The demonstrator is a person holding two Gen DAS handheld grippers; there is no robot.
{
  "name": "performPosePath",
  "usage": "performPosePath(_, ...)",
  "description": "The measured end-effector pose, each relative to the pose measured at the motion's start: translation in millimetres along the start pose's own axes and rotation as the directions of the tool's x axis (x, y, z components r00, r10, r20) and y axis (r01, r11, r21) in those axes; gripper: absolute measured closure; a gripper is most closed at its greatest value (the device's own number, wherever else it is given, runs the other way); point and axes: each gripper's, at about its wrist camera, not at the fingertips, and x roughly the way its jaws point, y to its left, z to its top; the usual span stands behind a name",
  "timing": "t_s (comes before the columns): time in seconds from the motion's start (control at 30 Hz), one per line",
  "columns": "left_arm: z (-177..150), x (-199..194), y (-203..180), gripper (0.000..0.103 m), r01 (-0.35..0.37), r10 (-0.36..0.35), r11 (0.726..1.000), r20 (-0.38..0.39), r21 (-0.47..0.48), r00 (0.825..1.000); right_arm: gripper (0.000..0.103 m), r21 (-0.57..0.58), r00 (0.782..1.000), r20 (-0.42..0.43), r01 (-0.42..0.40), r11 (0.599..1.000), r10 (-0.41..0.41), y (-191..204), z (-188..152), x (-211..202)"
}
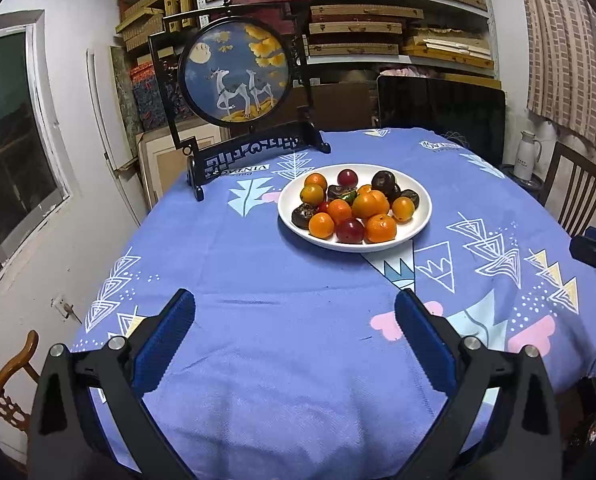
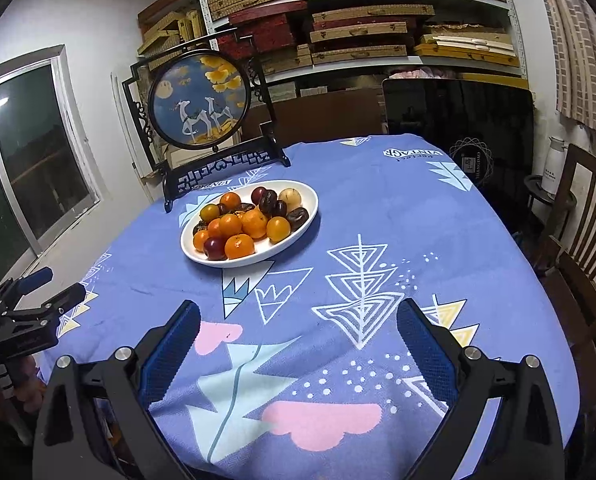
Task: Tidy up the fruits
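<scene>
A white plate sits on the blue patterned tablecloth, piled with several oranges, red plums and dark wrinkled fruits. It also shows in the right wrist view, where an orange lies at the front. My left gripper is open and empty, hovering over the cloth well short of the plate. My right gripper is open and empty, right of and short of the plate. The left gripper shows at the left edge of the right wrist view.
A round embroidered screen on a black stand stands behind the plate at the table's far left. Wooden chairs stand on the right, another at the near left. Shelves of boxes line the back wall. A white flask is at far right.
</scene>
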Motion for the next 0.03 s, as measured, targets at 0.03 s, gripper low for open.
performPosePath(0.03, 0.8, 1.0, 1.1, 0.005, -0.002, 0.002, 1.0, -0.001, -0.003, 1.0, 0.004, -0.002, 1.0, -0.001, 0.0, 1.0, 0.0, -0.2, -0.2, -0.4)
